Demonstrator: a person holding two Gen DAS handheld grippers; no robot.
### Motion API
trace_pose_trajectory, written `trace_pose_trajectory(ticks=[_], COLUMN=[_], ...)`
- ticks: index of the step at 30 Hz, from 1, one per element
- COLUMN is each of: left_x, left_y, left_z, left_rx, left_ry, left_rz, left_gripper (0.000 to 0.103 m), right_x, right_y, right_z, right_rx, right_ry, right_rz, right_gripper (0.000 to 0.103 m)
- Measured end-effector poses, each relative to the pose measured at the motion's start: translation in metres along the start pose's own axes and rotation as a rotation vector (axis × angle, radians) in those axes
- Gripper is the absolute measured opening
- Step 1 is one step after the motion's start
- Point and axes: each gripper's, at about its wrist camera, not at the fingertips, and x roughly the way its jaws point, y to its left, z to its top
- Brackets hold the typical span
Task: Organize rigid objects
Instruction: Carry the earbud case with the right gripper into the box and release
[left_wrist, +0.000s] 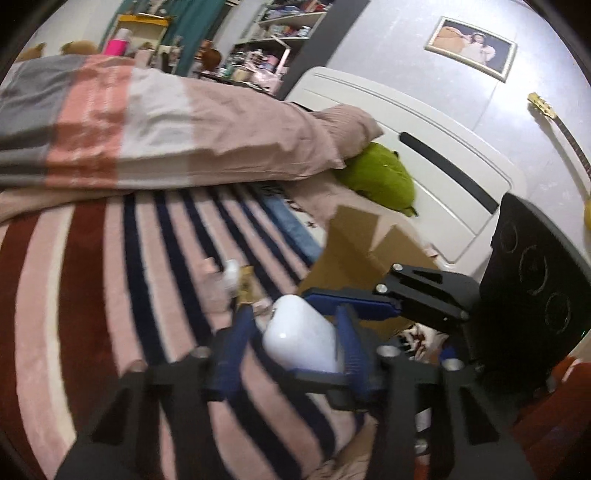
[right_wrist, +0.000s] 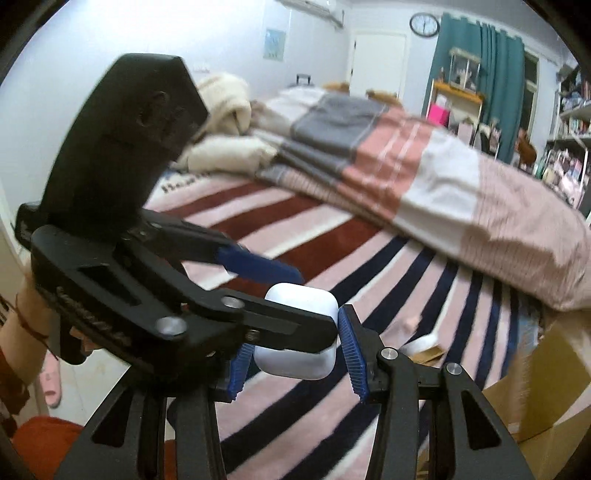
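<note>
Two grippers: I see both meeting at one object, low in the centre of each wrist view.
Task object: a white earbud case, held in the air above the striped blanket.
Left gripper: nearly closed, and I read its blue pads as pressed against both sides of the earbud case.
Right gripper: narrowed around the same case, with a pad close on either side. A sliver of gap shows at the right pad, so I cannot tell whether it grips.
Crossing: in the right wrist view, one left finger lies across the front of the case and the other sits just above it.
Cardboard box: open, at centre right of the left view and lower right of the right view.
Loose items: small, blurred, on the blanket beside the box.
Folded quilt: upper half of the frame.
Green plush: beside the quilt's edge.
</note>
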Motion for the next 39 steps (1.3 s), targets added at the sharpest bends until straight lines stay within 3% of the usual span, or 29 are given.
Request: trace_pose_trajectory(ticks=[11,18,26,27,28,29,31,35,39], left_x=[0.077,0.139,0.173,0.175,0.175,0.173,0.166,0.152,0.135], left_y=[-0.095,-0.130,-0.146,-0.147,-0.147,-0.148,-0.148,-0.142,-0.133], left_z=[0.057,0.071,0.067,0.067,0.068,0.068,0.069,0.072,0.071], left_rx=[0.149,0.197,0.213,0.218,0.224,0.232,0.253,0.256,0.251], left_ry=[0.088,0.185,0.254,0.256,0.255,0.248,0.220,0.195,0.167], left_rz=[0.005,-0.034,-0.038,-0.033,-0.026,-0.015,0.007,0.033,0.063], left_gripper=[0.027,0.027,0.027,0.030,0.042,0.062,0.074,0.076,0.078], right_x=[-0.068,-0.092,-0.095,-0.095,-0.094,-0.094,-0.093,-0.093,-0.094], right_y=[-0.076,-0.130,-0.159,-0.160,-0.161,-0.161,-0.163,-0.166,-0.163], right_z=[-0.020,-0.050,-0.074,-0.076,-0.078,-0.080,-0.084,-0.086,-0.083], right_rx=[0.093,0.172,0.226,0.228,0.230,0.233,0.239,0.248,0.247], right_ry=[-0.082,-0.033,0.055,0.067,0.078,0.088,0.103,0.114,0.116], right_rz=[-0.094,-0.162,-0.181,-0.183,-0.187,-0.192,-0.198,-0.206,-0.209], right_gripper=[0.040,0.040,0.040,0.040,0.040,0.040,0.041,0.057,0.064])
